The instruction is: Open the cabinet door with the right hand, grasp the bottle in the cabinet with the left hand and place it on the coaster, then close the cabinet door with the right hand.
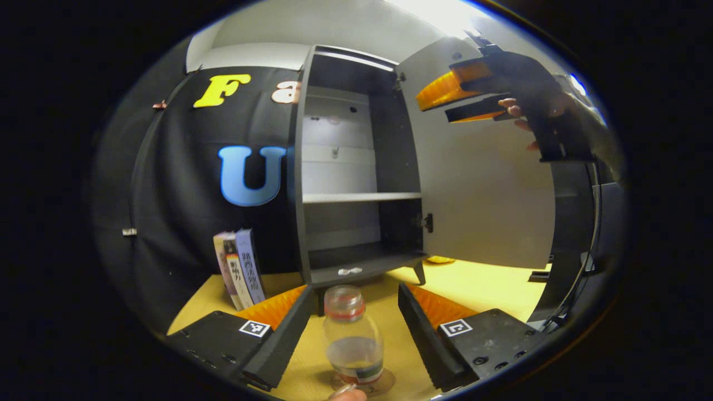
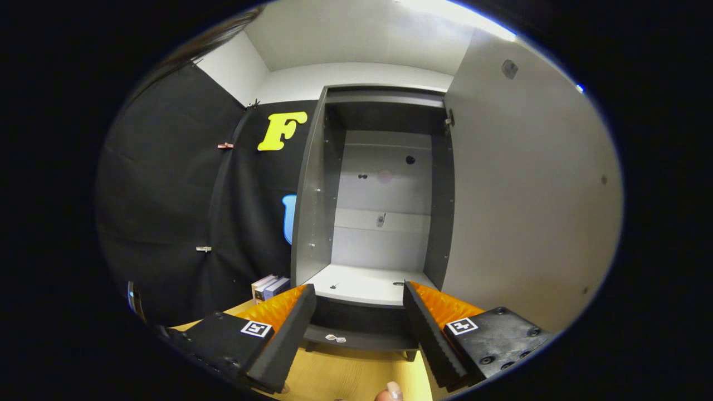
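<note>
1. Clear plastic bottle [image 1: 352, 334] stands upright on the round coaster [image 1: 390, 380] on the yellow tabletop [image 1: 490, 289], between the fingers of the left gripper [image 1: 353, 328], which are spread wide and clear of it on both sides.
2. The right gripper [image 2: 359, 334] is also wide apart and holds nothing; it faces the open cabinet [image 2: 384, 223].
3. In the left gripper view it is raised beside the swung-out cabinet door [image 1: 484, 184], a hand [image 1: 523, 120] gripping it.
4. Books [image 1: 239, 267] lean left of the cabinet.
</note>
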Demonstrator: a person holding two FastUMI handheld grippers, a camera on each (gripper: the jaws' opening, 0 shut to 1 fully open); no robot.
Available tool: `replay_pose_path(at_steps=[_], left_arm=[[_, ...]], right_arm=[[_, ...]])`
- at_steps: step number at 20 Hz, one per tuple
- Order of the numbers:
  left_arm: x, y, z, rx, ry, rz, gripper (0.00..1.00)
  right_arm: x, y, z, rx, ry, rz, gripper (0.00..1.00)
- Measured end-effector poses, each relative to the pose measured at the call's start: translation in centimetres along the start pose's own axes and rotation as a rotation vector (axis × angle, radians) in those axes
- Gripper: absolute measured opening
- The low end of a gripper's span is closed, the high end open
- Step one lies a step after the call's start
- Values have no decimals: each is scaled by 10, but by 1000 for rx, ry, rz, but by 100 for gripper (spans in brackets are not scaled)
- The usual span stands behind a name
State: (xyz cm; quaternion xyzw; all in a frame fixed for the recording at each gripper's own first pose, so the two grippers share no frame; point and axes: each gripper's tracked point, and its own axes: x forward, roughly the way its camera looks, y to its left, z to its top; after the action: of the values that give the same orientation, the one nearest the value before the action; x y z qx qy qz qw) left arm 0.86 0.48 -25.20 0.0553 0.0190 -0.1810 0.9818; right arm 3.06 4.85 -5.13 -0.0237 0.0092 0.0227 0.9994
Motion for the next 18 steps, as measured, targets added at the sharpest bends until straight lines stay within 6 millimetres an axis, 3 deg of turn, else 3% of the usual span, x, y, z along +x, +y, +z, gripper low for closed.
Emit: replay_pose_path(at_steps=[5,7,10,11,14,16,17,18], left_arm=[[-15,12,87,-45,-17,-57,95],[-17,16,123,-75,-32,-95,93],[-9,30,172,-93,-71,-110,93],[-3,31,183,-118,-86,-111,93],[16,29,201,-224,-87,-144,95],[29,32,202,-254,-65,-140,96],[37,33,199,-253,-47,-135,92],[43,34,199,-249,-34,-135,95]], right_arm=[[-45,-29,37,4,-32,-51,98],[-70,-44,43,7,-32,-82,95],[-112,-69,55,24,-33,-132,94],[-128,-75,57,37,-26,-144,100],[-171,-108,72,-1,-39,-234,97],[-194,-135,82,-39,-56,-308,97],[-203,-150,83,-44,-57,-338,94],[-212,-164,79,-42,-47,-367,93]])
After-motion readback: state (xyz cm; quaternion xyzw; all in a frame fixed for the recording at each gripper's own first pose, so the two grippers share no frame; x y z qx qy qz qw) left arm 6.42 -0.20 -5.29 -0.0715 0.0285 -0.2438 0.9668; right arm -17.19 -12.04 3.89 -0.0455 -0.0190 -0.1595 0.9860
